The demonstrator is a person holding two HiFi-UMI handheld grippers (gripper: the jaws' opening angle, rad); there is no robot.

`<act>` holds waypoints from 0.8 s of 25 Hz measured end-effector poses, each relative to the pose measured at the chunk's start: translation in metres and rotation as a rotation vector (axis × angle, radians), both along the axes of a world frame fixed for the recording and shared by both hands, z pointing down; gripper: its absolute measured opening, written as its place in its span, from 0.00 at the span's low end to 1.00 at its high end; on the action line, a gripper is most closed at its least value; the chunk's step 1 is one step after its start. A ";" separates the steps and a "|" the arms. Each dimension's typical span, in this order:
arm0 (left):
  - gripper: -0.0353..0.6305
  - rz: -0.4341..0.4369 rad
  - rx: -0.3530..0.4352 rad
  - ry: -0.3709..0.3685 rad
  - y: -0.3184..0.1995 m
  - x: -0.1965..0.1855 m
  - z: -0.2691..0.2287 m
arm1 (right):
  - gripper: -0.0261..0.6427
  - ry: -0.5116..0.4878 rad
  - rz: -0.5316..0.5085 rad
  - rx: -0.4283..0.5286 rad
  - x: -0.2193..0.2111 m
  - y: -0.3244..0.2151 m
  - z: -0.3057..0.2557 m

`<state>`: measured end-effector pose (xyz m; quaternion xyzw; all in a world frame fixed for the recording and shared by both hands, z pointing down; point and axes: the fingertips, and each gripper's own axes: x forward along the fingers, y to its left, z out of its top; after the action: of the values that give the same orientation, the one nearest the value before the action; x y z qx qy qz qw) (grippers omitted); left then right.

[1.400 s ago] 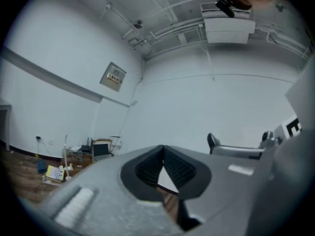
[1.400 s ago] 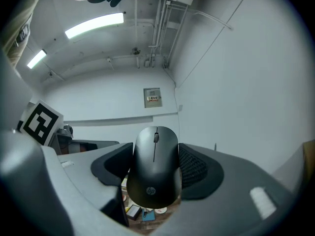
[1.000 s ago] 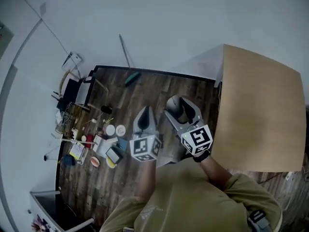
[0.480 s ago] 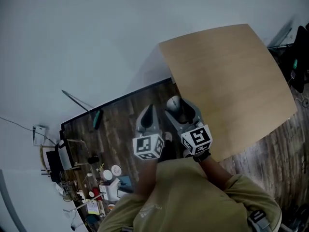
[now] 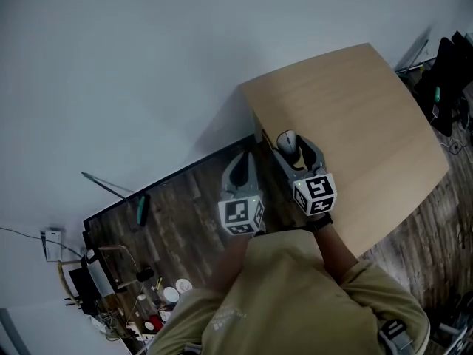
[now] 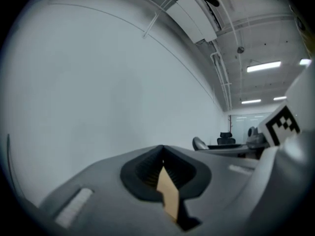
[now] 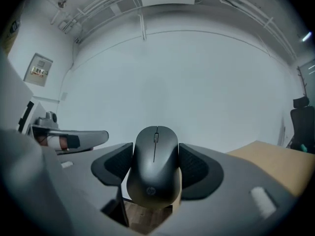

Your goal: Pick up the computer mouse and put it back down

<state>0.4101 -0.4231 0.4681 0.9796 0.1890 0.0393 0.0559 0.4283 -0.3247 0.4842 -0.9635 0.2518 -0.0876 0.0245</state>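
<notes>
Right gripper (image 7: 155, 154): jaws wide, clamped on the sides of the computer mouse (image 7: 155, 181), held in the air over the wooden desk (image 5: 355, 124) near its edge. Left gripper (image 6: 162, 154): jaws together, empty, above the plank floor (image 5: 185, 198).

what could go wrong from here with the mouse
The mouse is pinched only by its sides in the right gripper and seems to rest on nothing, so it may slip out. It is close to the edge of the table, so a slip or an early release could drop it on the wood floor. The left gripper is shut and empty, so it is unlikely to catch it.
</notes>
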 end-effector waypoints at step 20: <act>0.05 -0.024 0.013 -0.190 0.003 0.166 0.092 | 0.48 -0.402 -0.057 -0.243 0.218 0.032 0.184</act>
<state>0.5757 -0.4197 0.5605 0.9740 0.1706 0.1327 0.0680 0.6468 -0.2928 0.6684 -0.9151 0.2564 -0.3080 -0.0445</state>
